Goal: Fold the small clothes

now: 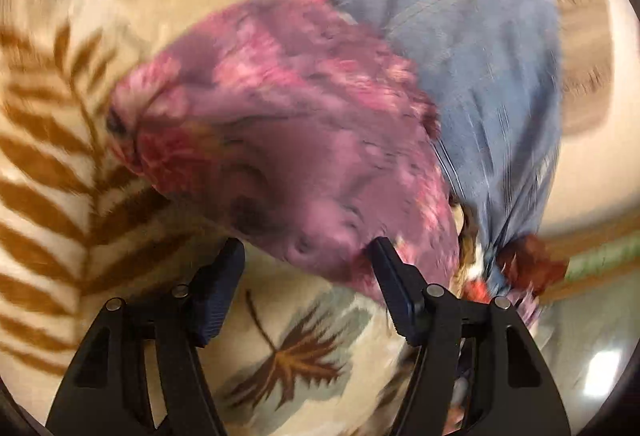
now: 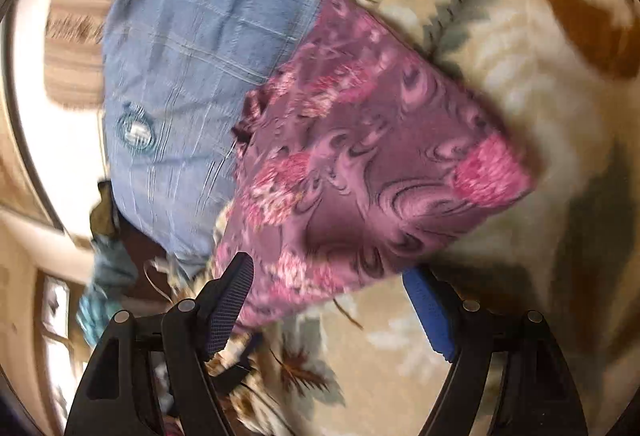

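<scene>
Fingers (image 1: pixel 224 288) of the left gripper (image 1: pixel 306 286) and of the right gripper (image 2: pixel 334 302) stand wide apart and hold nothing, both at the near edge of the purple cloth (image 2: pixel 372 172), which lies folded on the leaf-print blanket (image 1: pixel 52 140), its far side overlapping the blue shirt (image 2: pixel 192 48).

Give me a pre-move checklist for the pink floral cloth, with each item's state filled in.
1. Left claw open, holding nothing: ok.
2. Right claw open, holding nothing: ok.
3. Pink floral cloth lies as a folded packet on the leaf-print blanket: ok.
4. Packet separate from the blue checked garment: not ok, it overlaps its edge.
5. Fold edges aligned: cannot tell, pictures are motion-blurred.
</scene>
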{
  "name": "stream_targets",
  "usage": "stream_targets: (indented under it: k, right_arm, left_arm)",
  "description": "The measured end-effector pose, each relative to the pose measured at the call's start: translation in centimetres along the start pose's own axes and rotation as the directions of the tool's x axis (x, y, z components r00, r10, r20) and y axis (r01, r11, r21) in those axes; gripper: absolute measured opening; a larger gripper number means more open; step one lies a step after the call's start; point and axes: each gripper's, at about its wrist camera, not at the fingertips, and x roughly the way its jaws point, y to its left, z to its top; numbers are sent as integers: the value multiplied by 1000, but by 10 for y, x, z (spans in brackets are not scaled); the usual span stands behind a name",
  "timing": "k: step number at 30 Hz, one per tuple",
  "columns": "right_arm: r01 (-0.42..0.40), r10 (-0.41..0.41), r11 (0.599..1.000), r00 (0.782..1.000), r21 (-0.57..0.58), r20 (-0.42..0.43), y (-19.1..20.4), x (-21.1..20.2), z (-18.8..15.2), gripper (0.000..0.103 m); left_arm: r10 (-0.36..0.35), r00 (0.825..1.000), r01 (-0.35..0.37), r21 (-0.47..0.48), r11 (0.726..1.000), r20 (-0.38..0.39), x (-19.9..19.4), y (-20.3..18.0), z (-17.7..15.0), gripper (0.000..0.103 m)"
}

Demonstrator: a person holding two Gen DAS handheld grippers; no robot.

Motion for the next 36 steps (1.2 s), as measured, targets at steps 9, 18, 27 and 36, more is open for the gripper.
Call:
stream_targets:
  k: [9,18,27,36]
  right_arm:
    - [-13,14,1000,999,-13,52,-15,-6,13,51]
    - [60,-57,994,998,-95,37,-11,4,12,9]
    - [54,-50,987,998,-150,33,20,-65,-37,7]
    - [160,-165,986,978,-46,-127,-60,-77,-135,14]
  left_arm:
    - [-92,994,98,-133,986,50,-5,21,24,66]
    - [40,998,-43,53,998,48,6,-4,19,12]
    - [36,999,-39,95,995,35,-69,-24,-21,9]
    - [85,994,-91,-88,992,-64,-95,83,-103,14]
